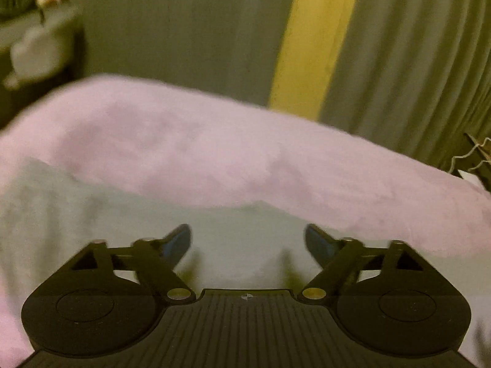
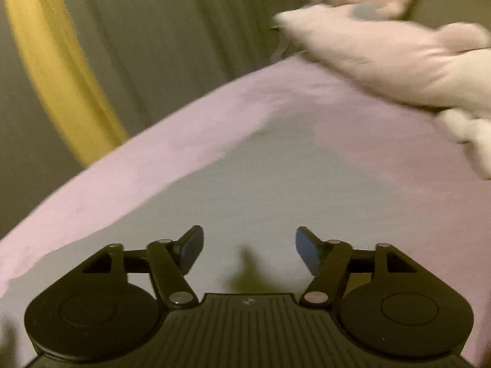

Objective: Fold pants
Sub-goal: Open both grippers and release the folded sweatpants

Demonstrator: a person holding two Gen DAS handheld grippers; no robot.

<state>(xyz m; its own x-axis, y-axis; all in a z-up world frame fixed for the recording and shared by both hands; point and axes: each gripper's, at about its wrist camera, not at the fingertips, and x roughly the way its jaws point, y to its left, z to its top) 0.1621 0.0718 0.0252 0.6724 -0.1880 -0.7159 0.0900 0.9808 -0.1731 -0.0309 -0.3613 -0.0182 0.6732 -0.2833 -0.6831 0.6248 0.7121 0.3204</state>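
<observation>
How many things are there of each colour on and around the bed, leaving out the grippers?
Grey-green: 2, the pants and the curtain
Pink: 1, the bed cover
Yellow: 1, the strip between the curtain folds
Pale white-pink: 1, the soft toy
Total: 5; the blurred bits at the picture edges are left uncounted.

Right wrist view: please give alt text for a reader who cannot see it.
The right gripper hangs open and empty over pale grey-green pants spread on a pink bed cover. A blurred pale plush toy lies at the upper right, with olive curtains behind.
</observation>
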